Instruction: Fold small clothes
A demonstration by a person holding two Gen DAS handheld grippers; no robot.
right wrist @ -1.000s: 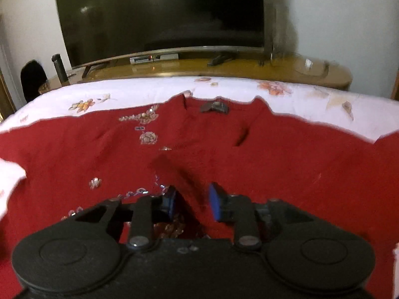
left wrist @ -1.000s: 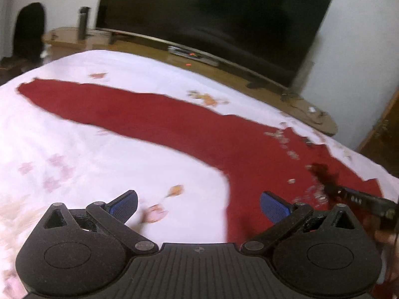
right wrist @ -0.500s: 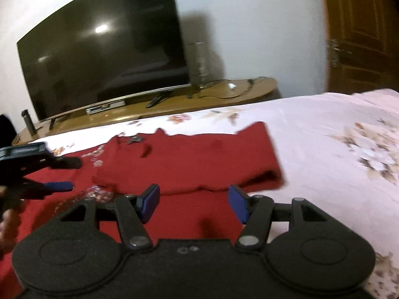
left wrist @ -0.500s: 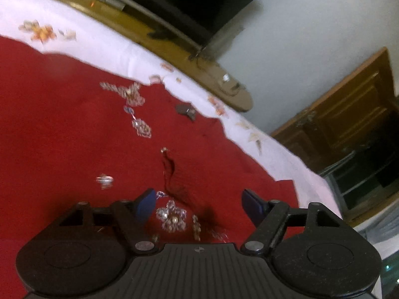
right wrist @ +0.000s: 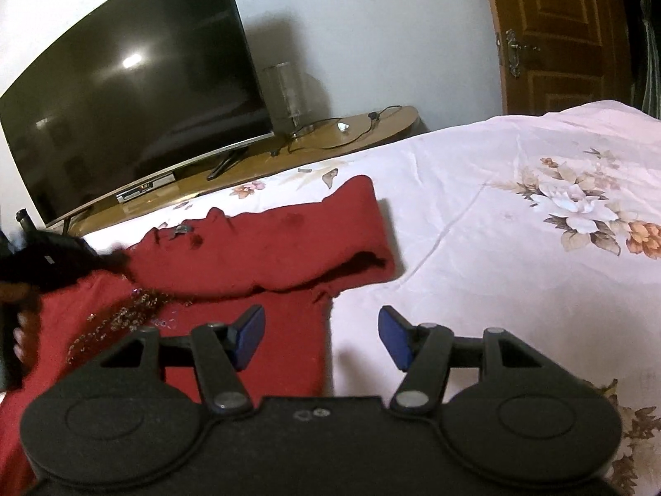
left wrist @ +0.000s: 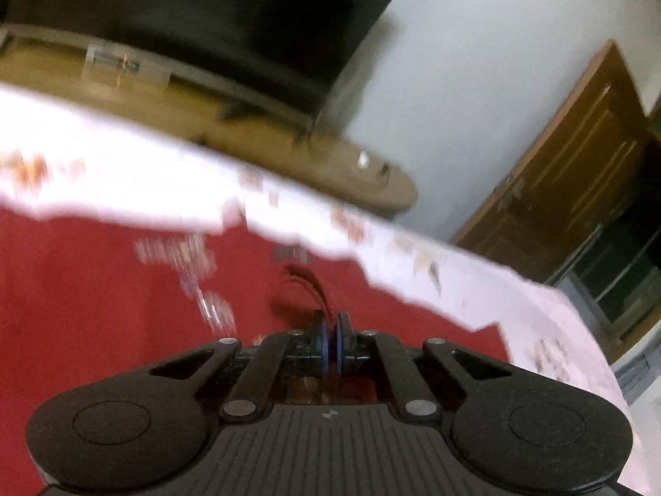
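Observation:
A red knit garment (right wrist: 256,248) with beadwork (right wrist: 136,310) lies on the floral bedsheet (right wrist: 495,248), one sleeve folded across its body. My left gripper (left wrist: 331,332) is shut, its blue pads pinching a raised pucker of the red fabric (left wrist: 303,285) below the collar. The left wrist view is blurred by motion. In the right wrist view that left gripper shows as a dark blur at the far left, at the garment's collar. My right gripper (right wrist: 322,337) is open over the garment's right edge, with nothing between its pads.
A large dark television (right wrist: 124,103) stands on a low wooden cabinet (right wrist: 330,140) beyond the bed, with a glass vase (right wrist: 287,91) and cables. A brown wooden door (right wrist: 557,33) is at the right. Bare sheet spreads to the right.
My left gripper swung right across the garment and went from wide open to shut on the fabric. My right gripper opened wider and moved right, leaving the sleeve folded over.

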